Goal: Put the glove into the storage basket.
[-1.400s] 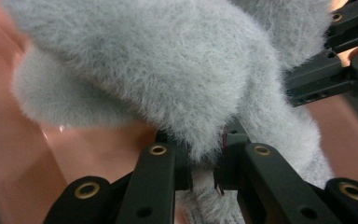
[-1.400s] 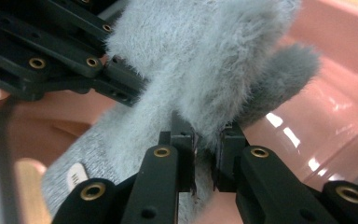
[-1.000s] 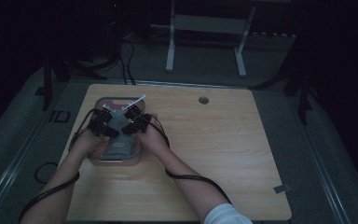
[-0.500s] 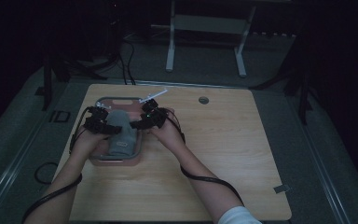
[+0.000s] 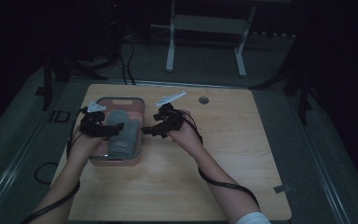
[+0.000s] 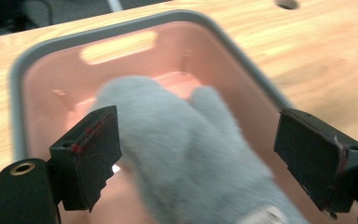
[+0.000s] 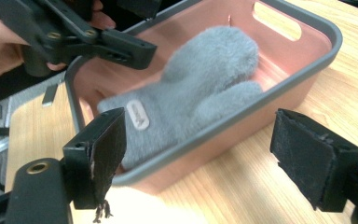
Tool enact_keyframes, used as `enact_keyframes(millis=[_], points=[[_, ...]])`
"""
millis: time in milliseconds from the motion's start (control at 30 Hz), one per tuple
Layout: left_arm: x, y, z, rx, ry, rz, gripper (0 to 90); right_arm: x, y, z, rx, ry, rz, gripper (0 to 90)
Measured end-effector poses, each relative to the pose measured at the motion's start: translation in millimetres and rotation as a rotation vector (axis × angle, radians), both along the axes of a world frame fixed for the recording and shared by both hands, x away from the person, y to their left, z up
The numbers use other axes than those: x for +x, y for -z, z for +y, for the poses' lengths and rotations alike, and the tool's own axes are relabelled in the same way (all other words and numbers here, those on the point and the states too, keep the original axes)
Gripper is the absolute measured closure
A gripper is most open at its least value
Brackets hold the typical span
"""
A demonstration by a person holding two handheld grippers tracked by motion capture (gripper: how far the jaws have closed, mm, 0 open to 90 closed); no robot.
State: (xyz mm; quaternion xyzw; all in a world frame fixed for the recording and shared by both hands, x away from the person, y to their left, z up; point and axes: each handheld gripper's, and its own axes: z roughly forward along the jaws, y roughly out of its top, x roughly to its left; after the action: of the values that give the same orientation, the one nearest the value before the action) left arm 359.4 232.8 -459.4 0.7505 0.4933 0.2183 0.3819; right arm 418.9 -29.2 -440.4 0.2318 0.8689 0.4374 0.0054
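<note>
Lying flat in the pink bin, the grey mitten sits left of centre in the high view, its rounded fingertip end toward the top of the frame and its cuff toward the bottom. You hold the left claw over the bin's left half, level with the mitten; its jaws have just been opening and now stand wide apart, nothing pressed between them. In the left claw view the mitten fills the middle and lower part of the frame, showing between the two spread jaws and below them, inside the bin with its grey rim and slotted handle at upper left. You hold the right claw just right of the bin's right wall, over the table; its jaws have also just been opening and are released, gripping nothing. In the right claw view the mitten lies across the bin at centre frame, thumb toward the right, a small pale label near its cuff, while the left claw hangs over the bin's far rim at upper left.
</note>
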Motion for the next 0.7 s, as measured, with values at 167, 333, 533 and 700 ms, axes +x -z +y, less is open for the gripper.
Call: enact_keyframes(millis=[167, 333, 533, 700], points=[[-18.9, -0.5, -17.1, -0.011, 0.07, -0.023, 15.0, -8.1, 3.4, -11.6, 0.001, -0.02, -0.011, 18.3], [-35.9, -3.3, -31.0, -0.039, 0.128, -0.05, 15.1, -14.9, 8.4, -24.2, 0.001, -0.03, -0.02, 18.3], [-62.7, -5.7, -54.3, -0.065, 0.23, -0.093, 15.0, -27.9, 19.5, -51.3, -0.004, -0.031, -0.034, 18.3], [-77.9, -0.7, -71.2, -0.084, 0.308, -0.106, 15.0, -37.1, 26.4, -71.5, -0.006, -0.022, -0.035, 18.2]])
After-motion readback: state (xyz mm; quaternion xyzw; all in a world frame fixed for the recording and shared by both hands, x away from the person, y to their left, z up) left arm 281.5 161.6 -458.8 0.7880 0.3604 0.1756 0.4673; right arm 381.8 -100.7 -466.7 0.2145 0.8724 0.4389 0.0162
